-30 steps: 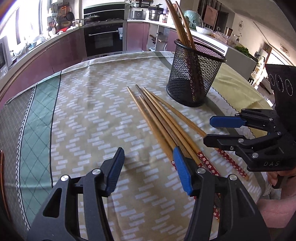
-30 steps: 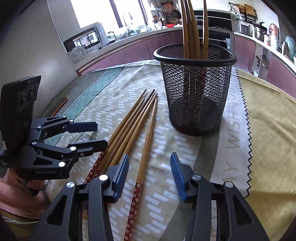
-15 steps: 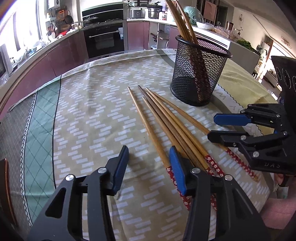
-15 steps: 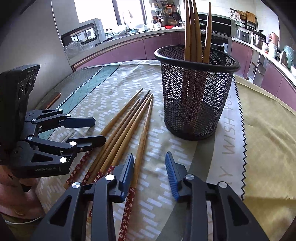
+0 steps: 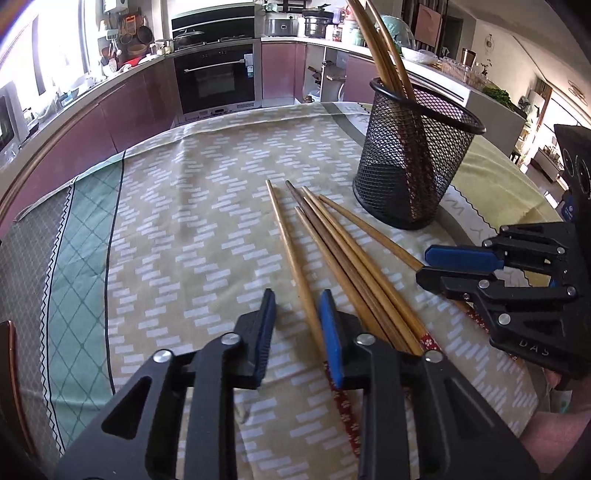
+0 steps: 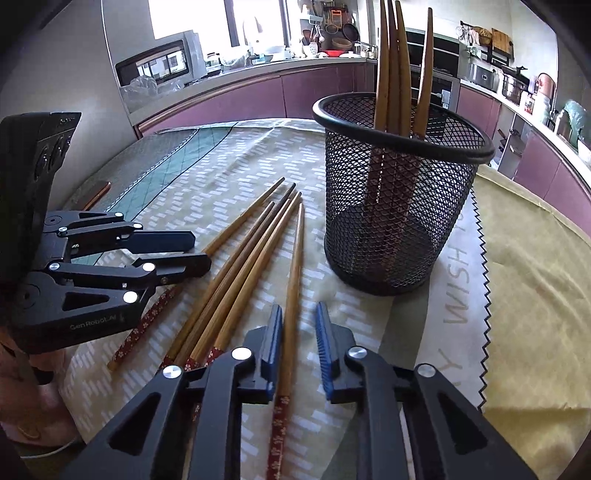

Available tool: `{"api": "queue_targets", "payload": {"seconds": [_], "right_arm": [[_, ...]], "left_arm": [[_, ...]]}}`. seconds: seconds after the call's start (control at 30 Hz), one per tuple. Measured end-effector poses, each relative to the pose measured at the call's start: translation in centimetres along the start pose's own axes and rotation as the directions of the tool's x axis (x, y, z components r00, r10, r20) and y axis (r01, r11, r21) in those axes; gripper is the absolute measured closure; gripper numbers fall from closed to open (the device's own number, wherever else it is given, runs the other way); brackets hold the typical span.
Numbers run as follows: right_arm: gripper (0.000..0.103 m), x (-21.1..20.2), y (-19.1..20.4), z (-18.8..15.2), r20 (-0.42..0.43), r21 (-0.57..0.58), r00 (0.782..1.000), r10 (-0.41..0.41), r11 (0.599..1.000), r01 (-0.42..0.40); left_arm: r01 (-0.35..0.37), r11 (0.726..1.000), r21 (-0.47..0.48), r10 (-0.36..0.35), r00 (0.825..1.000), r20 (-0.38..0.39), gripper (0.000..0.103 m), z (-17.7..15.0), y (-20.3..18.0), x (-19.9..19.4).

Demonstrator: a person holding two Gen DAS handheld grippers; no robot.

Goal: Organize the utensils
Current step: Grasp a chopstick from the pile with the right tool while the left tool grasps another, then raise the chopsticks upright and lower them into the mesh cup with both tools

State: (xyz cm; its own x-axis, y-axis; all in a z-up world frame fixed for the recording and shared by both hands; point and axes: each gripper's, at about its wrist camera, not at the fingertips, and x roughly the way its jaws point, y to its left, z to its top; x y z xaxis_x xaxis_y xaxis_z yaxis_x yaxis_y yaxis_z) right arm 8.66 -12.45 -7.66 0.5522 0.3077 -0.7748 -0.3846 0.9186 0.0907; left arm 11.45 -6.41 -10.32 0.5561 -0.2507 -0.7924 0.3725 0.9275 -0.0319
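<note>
Over the tablecloth (image 5: 184, 221), both tongs, left (image 5: 297, 328) and right (image 6: 297, 343), gape narrowly, each straddling one loose chopstick (image 6: 293, 280).

Home kitchen. Built-in oven (image 5: 216, 79) set in a curved run of mauve cabinets (image 5: 122, 114). Left of the oven, hanging pans and utensils (image 5: 129, 35) by a bright window. Right of the oven, pots (image 5: 314, 26) on the counter. A microwave (image 6: 157, 62) sits further along the counter. In front of the oven, a table under a patterned tablecloth (image 5: 184, 221).
</note>
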Motion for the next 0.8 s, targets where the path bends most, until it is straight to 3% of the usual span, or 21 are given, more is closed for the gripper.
{"api": "queue_targets", "payload": {"seconds": [0.2, 0.5, 0.8], "right_arm": [[0.097, -0.2, -0.7, -0.3, 0.011, 0.047, 1.0, 0.024, 0.999, -0.025], [0.097, -2.2, -1.1, -0.3, 0.061, 0.053, 0.99, 0.124, 0.99, -0.127], [0.097, -0.8, 0.0, -0.2, 0.003, 0.024, 0.989, 0.145, 0.989, -0.145]], "left_arm": [[0.006, 0.999, -0.053, -0.006, 1.0, 0.009, 0.095, 0.0, 0.6, -0.1], [0.064, 0.995, -0.07, -0.061, 0.997, 0.036, 0.095, -0.9, 1.0, -1.9], [0.108, 0.994, -0.013, -0.108, 0.994, 0.004, 0.095, -1.5, -0.7, -1.7]]}}
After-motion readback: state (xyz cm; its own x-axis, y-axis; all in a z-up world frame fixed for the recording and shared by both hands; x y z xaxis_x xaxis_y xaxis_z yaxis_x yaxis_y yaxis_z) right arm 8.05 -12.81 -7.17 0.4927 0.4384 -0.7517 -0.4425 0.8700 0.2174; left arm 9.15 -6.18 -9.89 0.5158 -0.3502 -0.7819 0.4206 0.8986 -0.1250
